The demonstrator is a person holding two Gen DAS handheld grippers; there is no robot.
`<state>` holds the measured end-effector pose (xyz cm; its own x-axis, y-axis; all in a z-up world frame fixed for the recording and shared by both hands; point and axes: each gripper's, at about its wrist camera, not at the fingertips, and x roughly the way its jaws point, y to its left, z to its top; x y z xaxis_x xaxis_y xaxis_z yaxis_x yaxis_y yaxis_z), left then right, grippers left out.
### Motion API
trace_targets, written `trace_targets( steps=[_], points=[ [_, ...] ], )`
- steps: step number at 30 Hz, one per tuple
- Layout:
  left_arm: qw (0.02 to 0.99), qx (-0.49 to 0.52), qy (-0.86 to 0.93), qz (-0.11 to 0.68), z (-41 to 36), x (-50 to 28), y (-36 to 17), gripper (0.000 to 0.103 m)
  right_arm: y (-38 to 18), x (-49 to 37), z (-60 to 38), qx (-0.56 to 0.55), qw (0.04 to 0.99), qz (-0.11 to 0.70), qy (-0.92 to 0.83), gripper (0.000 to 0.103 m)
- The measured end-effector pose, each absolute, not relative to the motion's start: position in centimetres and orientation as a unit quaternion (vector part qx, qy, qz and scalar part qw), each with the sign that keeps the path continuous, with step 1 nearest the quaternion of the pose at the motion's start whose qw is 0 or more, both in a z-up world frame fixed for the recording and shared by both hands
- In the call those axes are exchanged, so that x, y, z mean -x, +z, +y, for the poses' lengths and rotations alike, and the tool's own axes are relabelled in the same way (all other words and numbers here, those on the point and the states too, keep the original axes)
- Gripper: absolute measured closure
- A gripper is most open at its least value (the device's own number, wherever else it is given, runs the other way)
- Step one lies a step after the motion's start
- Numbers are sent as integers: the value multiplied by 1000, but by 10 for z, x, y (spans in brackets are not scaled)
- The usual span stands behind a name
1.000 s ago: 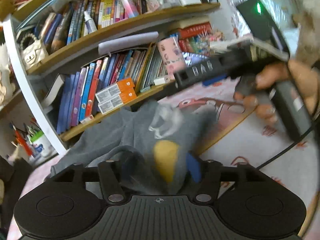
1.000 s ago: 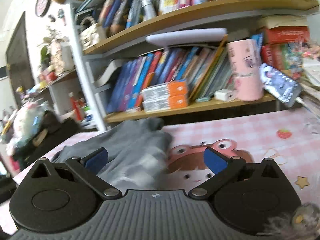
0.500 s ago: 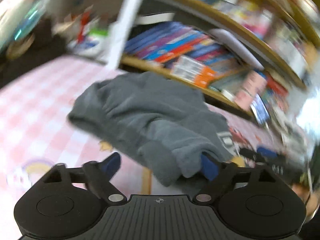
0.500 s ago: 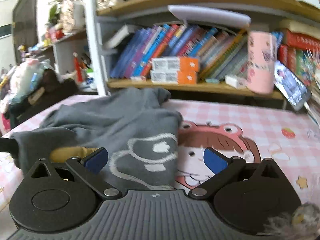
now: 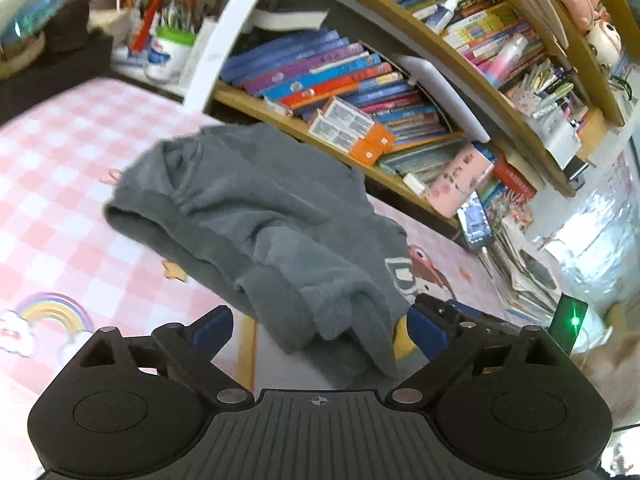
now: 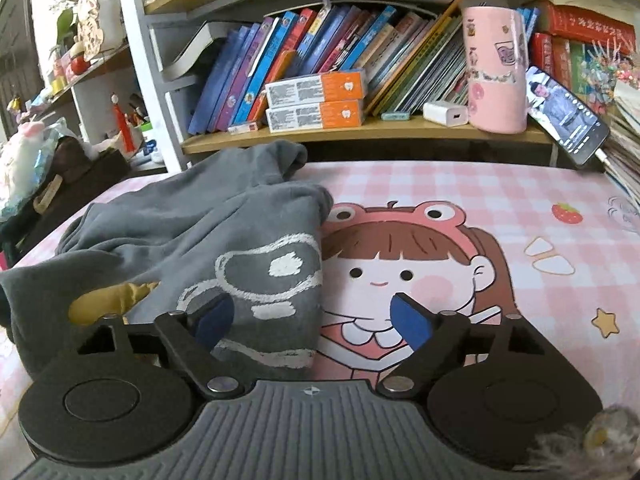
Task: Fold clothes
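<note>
**Both grippers stand released over a half-bundled grey sweatshirt**

Both grippers hang with jaws apart above the pink checked tablecloth (image 6: 500, 184), neither one grasping cloth. Under them the grey sweatshirt (image 5: 256, 200) lies crumpled on the cloth's left part, in front of the bookshelf (image 6: 360, 132), its white printed figure turned up at the near edge and a patch of yellow showing from under a fold. From the left wrist view, the left gripper (image 5: 320, 326) has just been opening and now stands wide, a rumpled lobe of the garment lying between its blue pads without being pinched. From the right wrist view, the right gripper (image 6: 312, 322) has just been closing a little, yet its pads are clear of the fabric: the printed hem lies beside the left pad and partly between the two, the other pad over the cartoon girl on the tablecloth.

By the look of it, the garment is between folds, loosely doubled but far from flat. The next move likely calls for each gripper to catch an edge, the right at the printed hem, the left at the bunched lobe, and draw the cloth smooth before folding again.
</note>
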<state>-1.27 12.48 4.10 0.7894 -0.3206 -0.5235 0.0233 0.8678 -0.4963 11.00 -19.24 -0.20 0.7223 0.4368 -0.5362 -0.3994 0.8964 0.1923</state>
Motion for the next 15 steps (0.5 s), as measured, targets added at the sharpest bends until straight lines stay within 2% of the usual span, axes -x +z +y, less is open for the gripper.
trace_targets(
  steps=[3,11,15],
  points=[
    [917,270,-69,287,142,20,46,7,-4,-110,-190,-30,924,301,234,28],
    [885,359,69,287,186,-4,18,7,-9,-112,-186,-39,909,324,258,61],
    [866,385,98,303,196,-33,4,7,-8,-111,-186,-35,909,323,262,68]
  ],
)
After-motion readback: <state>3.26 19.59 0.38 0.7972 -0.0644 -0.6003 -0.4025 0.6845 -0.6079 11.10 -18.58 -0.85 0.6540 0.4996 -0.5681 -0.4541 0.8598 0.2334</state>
